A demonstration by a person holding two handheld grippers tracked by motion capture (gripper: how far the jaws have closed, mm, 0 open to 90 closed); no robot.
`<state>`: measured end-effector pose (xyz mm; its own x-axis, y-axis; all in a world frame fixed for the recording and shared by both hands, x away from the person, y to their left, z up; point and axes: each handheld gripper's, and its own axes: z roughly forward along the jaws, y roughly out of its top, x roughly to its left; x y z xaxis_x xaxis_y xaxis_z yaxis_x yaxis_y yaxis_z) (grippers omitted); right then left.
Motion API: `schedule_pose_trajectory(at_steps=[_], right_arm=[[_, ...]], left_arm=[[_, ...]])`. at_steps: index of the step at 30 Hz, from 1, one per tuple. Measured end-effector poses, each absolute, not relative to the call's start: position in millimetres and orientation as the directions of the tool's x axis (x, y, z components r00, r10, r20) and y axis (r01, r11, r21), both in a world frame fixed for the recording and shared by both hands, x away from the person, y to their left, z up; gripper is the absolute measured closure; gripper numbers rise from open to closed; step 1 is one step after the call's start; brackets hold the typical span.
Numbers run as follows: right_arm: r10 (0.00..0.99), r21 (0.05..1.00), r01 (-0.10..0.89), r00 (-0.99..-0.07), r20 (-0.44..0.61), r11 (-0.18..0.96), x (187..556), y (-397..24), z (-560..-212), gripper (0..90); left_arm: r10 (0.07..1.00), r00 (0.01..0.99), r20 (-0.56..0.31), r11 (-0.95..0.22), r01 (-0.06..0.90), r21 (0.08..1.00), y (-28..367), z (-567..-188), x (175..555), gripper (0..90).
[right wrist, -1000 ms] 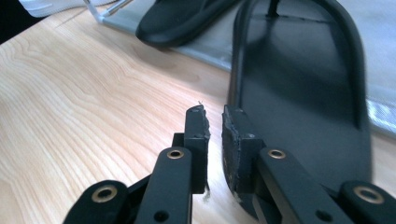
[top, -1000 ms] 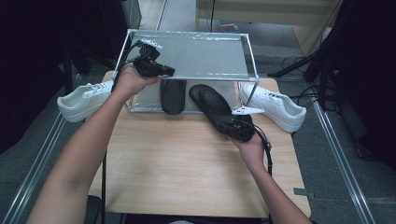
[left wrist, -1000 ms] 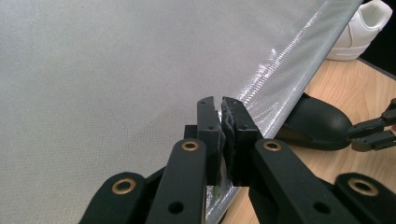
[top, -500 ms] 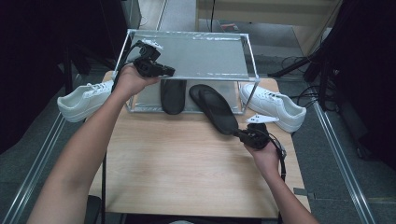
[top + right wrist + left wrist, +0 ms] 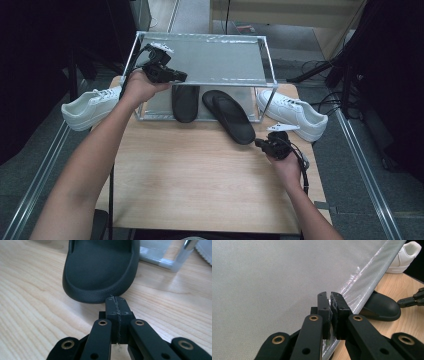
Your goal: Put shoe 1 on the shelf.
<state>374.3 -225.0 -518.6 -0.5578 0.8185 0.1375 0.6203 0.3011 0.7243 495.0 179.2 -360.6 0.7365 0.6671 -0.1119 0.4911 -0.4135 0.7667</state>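
Since a second ago my right gripper (image 5: 264, 143) has let go of the long black slipper (image 5: 231, 116) and drawn back toward 5 o'clock, its jaws having just been closing; they now meet on nothing, just short of the heel. That slipper lies aslant, toe under the rack (image 5: 201, 37), heel out on the table (image 5: 190, 175). My left gripper (image 5: 178, 76) pinches the rack's silver fabric shelf edge at 10 o'clock. A closed-jaw nudge could skew the slipper into its mate (image 5: 185, 102), and tugging the fabric might shift the rack.
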Motion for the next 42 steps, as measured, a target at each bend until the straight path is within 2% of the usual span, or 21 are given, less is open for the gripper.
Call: schedule_pose_trajectory(at_steps=[19, 42], right_arm=[[0.824, 0.740, 0.619, -0.543, 0.160, 0.264, 388, -215, -518, 90.0], [0.791, 0.756, 0.601, -0.582, 0.191, 0.260, 400, -167, -521, 90.0]], left_arm=[[0.668, 0.735, -0.117, -0.405, 0.491, 0.771, 180, -362, 495, 86.6], [0.666, 0.737, -0.114, -0.409, 0.490, 0.770, 180, -361, 495, 86.6]])
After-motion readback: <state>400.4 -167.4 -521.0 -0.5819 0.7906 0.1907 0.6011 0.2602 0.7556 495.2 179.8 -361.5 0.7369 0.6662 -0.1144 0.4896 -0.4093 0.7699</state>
